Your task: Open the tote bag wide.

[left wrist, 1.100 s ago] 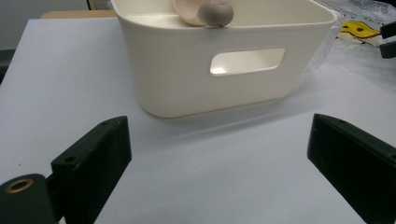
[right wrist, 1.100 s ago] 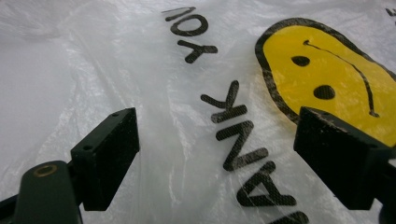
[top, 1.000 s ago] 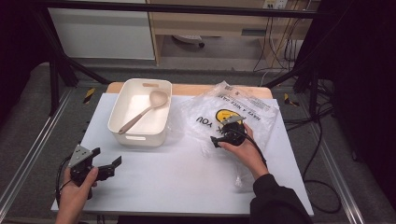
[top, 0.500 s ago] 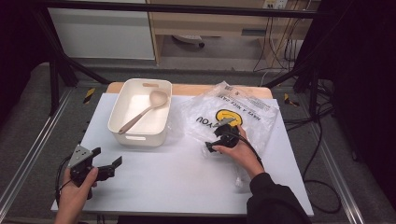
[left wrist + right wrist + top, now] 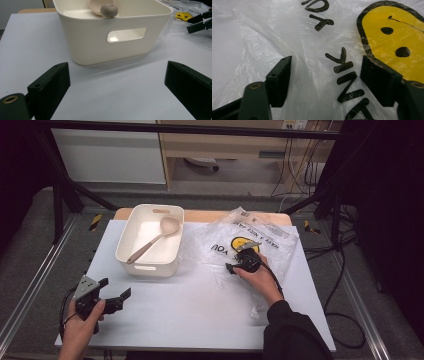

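Plastic bag (image 5: 250,245) — clear film printed with black letters and a yellow smiley — lies crumpled and flat on the white table (image 5: 190,315), directly under the right gripper (image 5: 234,266). In the right gripper view a raised fold of the film (image 5: 312,82) runs up between the two black jaws, which stand part-way apart and have just been closing; the pads do not yet press on the fold, so nothing is held so far. The claw points down and toward the bag's printed face, probably so that a pinch gathers a ridge of film rather than skating over a flat sheet.

The left gripper (image 5: 112,297) rests well to the left of it, near the table's front edge, jaws spread wide with nothing between them. Ahead of those jaws stands the white bin (image 5: 112,37), its handle slot facing them, with a ladle (image 5: 150,242) lying inside, its handle end propped on the near rim.

Bare tabletop spreads between the two claws and toward the person — plenty of room to drag or lift the bag that way. To the left of the right claw, the bag's edge lies close beside the bin wall, so a pull in that direction looks likelier to snag.
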A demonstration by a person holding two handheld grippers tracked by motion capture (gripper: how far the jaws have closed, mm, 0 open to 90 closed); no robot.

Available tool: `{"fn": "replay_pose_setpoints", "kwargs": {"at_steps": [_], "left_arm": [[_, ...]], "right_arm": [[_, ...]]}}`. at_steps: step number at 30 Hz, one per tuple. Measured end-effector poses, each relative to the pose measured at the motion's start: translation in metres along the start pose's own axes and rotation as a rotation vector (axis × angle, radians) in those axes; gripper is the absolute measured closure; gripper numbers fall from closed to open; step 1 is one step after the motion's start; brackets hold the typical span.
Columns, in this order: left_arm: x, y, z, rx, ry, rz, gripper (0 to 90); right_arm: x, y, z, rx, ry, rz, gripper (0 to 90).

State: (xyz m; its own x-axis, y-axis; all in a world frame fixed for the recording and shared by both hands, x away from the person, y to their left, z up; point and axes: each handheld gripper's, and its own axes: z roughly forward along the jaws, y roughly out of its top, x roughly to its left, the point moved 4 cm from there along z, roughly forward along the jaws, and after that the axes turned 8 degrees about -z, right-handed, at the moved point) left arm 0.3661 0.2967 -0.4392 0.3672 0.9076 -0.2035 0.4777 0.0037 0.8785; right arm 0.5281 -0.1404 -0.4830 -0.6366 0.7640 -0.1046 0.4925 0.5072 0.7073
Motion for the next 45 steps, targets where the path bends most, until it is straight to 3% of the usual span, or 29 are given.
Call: {"fn": "replay_pose_setpoints", "kwargs": {"at_steps": [10,13,17,23,33,37,42,45], "left_arm": [[0.0,0.0,0.0,0.001,-0.004,0.0,5.9],[0.0,0.0,0.0,0.0,-0.004,0.0,5.9],[0.0,0.0,0.0,0.0,-0.005,0.0,6.0],[-0.001,0.002,-0.001,-0.009,0.004,0.017,5.9],[0.0,0.009,-0.008,-0.037,0.004,-0.007,6.1],[-0.003,0.018,-0.01,-0.047,-0.007,-0.005,6.2],[-0.007,0.032,-0.013,-0.055,-0.018,0.02,6.1],[-0.009,0.04,-0.013,-0.05,-0.027,0.038,6.1]], "right_arm": [[-0.01,0.002,0.0,-0.015,-0.042,0.058,69.6],[-0.015,0.001,-0.001,-0.024,-0.024,0.106,79.8],[-0.015,0.002,-0.006,-0.035,-0.011,0.132,88.4],[-0.01,0.013,-0.018,-0.07,-0.003,0.156,90.0],[-0.006,0.033,-0.032,-0.079,-0.009,0.149,90.0],[-0.007,0.042,-0.038,-0.077,-0.01,0.151,90.0],[-0.01,0.05,-0.046,-0.081,-0.005,0.182,90.0],[-0.011,0.053,-0.05,-0.073,-0.007,0.176,90.0]]}}
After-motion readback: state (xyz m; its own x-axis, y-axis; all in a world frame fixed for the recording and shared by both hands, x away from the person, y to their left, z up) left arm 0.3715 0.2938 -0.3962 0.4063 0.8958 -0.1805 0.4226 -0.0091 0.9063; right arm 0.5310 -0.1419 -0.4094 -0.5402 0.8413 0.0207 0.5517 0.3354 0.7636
